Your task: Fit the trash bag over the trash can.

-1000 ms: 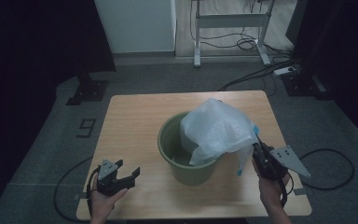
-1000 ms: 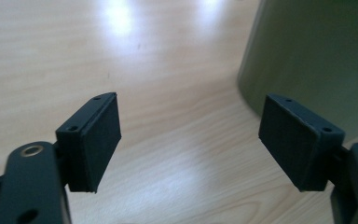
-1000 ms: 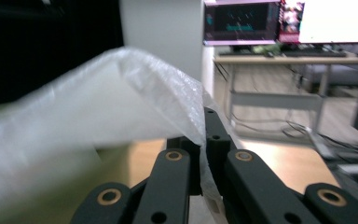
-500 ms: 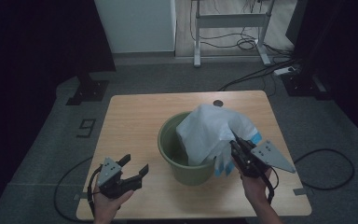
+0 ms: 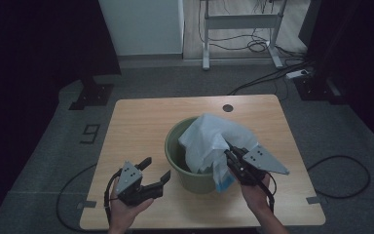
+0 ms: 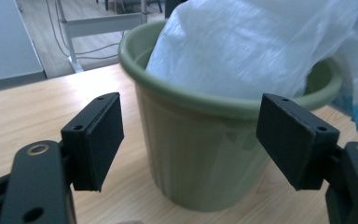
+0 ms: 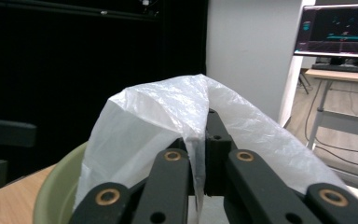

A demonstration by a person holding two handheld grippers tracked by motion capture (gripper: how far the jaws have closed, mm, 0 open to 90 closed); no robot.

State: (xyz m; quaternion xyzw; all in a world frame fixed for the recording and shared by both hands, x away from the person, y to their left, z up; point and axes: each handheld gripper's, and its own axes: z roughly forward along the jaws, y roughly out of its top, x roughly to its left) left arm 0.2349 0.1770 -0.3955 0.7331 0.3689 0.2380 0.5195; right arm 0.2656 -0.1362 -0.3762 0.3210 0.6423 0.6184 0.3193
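Two grippers: right gripper (image 5: 230, 158) pinches bag (image 5: 213, 141) at bin (image 5: 177, 158) near rim; left gripper (image 5: 155, 172) gapes empty, bin wall dead ahead, near table (image 5: 141, 117) front edge.

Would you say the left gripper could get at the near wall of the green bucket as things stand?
Probably yes. The left gripper is open and faces the green bucket across bare table. The white plastic bag sits inside the bucket, pinched by the right gripper on the far side.
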